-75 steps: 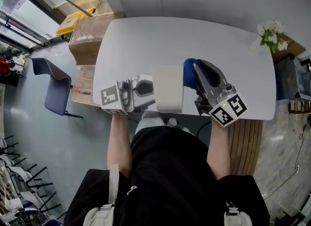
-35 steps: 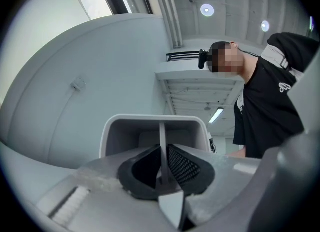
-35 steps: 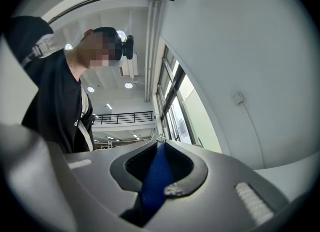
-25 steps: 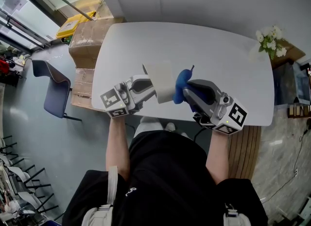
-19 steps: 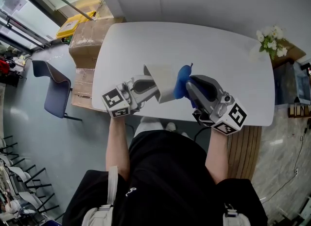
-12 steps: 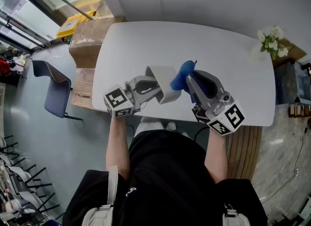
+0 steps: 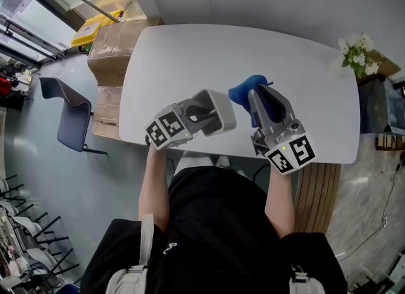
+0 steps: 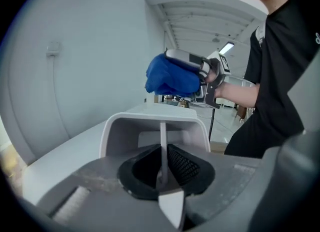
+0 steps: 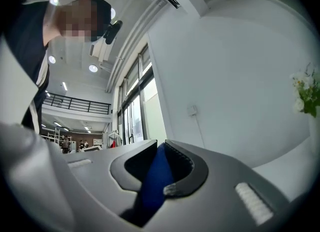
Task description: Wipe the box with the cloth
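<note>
Head view: my left gripper (image 7: 204, 112) holds the white open box (image 7: 223, 116) over the white table (image 7: 190, 52). My right gripper (image 7: 252, 95) carries the blue cloth (image 7: 244, 89) just beside the box, at its 2 o'clock.

Left gripper view: my jaws pinch the box's thin wall, with the cloth at 12 o'clock.

Right gripper view: my jaws squeeze the cloth.

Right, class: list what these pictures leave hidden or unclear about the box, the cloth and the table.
- Head view: the left gripper covers the gripped wall of the box.
- Left gripper view: that gripper's body hides the box's underside, so whether it rests on the table is unclear.
- Right gripper view: only a strip of the cloth shows between the jaws of the right gripper; the box is out of frame.
</note>
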Available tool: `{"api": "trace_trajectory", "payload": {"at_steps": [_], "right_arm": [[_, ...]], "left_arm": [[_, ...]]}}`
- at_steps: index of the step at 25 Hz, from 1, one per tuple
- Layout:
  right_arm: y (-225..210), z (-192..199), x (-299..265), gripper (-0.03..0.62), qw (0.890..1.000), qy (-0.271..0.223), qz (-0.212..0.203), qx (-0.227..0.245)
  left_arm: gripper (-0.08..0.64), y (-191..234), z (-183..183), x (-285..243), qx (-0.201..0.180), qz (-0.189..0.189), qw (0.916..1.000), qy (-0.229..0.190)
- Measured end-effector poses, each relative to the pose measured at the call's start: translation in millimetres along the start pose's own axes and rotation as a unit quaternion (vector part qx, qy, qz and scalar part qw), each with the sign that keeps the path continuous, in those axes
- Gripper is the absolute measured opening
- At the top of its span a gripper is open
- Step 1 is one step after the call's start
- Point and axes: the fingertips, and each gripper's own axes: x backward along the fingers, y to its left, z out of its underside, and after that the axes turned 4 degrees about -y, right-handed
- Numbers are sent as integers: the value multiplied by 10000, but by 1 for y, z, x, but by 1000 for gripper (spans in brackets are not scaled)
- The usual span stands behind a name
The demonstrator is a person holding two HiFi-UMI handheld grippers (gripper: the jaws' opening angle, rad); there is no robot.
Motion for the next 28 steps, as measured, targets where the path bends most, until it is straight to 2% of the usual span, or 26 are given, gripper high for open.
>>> {"api": "trace_trajectory", "payload": {"at_steps": [4, 10, 19, 25, 28], "right_arm": [[-10, 6, -2, 43, 9998, 85, 154, -8], [-17, 12, -6, 43, 9995, 141, 297, -31], [-35, 20, -8, 43, 9983, 210, 544, -61], [-49, 22, -9, 43, 9975, 241, 664, -53], [-54, 22, -10, 43, 9969, 243, 740, -54]], "left_arm": [[44, 6, 15, -17, 188, -1, 9985, 518], [44, 14, 43, -32, 114, 2, 9906, 1361], [44, 20, 79, -52, -222, 252, 9709, 2371], [44, 26, 95, -62, -530, 395, 9520, 2988], [44, 28, 99, -66, -649, 433, 9453, 3168]]}}
